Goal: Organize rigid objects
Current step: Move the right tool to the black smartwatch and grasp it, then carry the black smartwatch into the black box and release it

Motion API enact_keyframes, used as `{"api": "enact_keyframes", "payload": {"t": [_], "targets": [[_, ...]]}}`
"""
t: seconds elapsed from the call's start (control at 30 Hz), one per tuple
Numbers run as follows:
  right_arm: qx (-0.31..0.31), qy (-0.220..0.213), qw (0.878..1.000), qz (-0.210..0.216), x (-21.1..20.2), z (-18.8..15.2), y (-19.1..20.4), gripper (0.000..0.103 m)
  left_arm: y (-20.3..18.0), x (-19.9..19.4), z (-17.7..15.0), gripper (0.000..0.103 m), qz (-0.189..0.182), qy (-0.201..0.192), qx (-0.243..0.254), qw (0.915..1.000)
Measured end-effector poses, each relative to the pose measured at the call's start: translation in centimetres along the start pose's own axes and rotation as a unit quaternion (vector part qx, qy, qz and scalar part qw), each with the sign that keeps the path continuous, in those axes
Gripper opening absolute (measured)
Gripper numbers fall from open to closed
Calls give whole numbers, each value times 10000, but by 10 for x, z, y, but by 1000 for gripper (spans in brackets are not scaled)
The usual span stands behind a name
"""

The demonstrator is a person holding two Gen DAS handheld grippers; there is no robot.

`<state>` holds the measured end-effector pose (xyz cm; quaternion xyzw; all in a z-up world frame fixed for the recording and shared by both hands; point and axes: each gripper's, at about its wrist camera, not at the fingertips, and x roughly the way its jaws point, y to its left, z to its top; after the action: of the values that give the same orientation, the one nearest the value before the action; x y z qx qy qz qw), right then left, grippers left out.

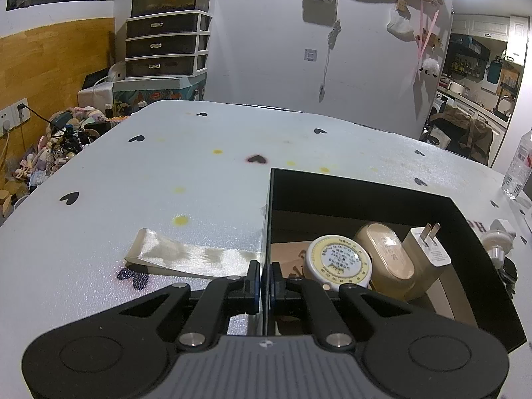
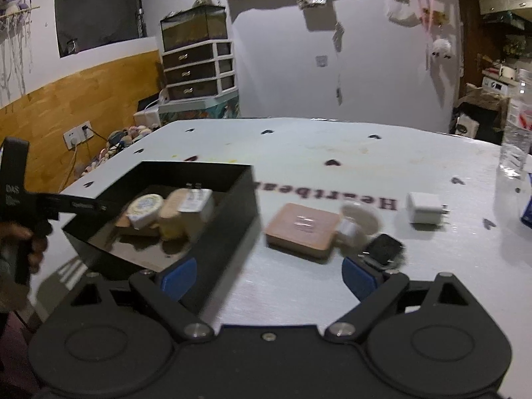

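My left gripper point(image 1: 265, 279) is shut on the left wall of the black box point(image 1: 365, 188). Inside lie a round white tape measure point(image 1: 339, 262), a beige oval case point(image 1: 389, 256) and a white plug charger point(image 1: 429, 252). In the right wrist view the black box point(image 2: 226, 226) sits at the left, and my right gripper point(image 2: 267, 277) stands open over the table with nothing between its blue pads point(image 2: 176, 279). Ahead of it lie a pink square case point(image 2: 302, 227), a white round piece point(image 2: 360, 216), a black key fob point(image 2: 384, 247) and a white cube charger point(image 2: 425, 207).
A clear water bottle point(image 2: 517, 126) stands at the table's right edge. A cream ribbon point(image 1: 186, 254) lies left of the box. A hand point(image 2: 23, 239) holds the left gripper's handle. Drawers and clutter stand beyond the table's far left side.
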<state>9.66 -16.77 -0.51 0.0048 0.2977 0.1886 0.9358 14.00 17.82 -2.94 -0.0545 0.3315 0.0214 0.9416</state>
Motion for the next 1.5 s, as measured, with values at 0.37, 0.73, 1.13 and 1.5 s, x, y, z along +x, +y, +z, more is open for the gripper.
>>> {"api": "enact_keyframes", "payload": {"t": [0.37, 0.73, 1.13, 1.5], "targets": [[-450, -127, 9989, 44, 18, 2, -83, 95, -4, -3, -1, 4, 149, -19, 153, 9998], [-1219, 296, 9887, 822, 68, 14, -104, 91, -3, -5, -4, 4, 148, -107, -20, 9998], [-1384, 597, 9824, 1099, 91, 11, -120, 73, -7, -4, -2, 4, 213, -69, -39, 9997], [-1457, 696, 9837, 793, 73, 8, -101, 49, -14, -5, -3, 2, 351, -49, 151, 9993]]}}
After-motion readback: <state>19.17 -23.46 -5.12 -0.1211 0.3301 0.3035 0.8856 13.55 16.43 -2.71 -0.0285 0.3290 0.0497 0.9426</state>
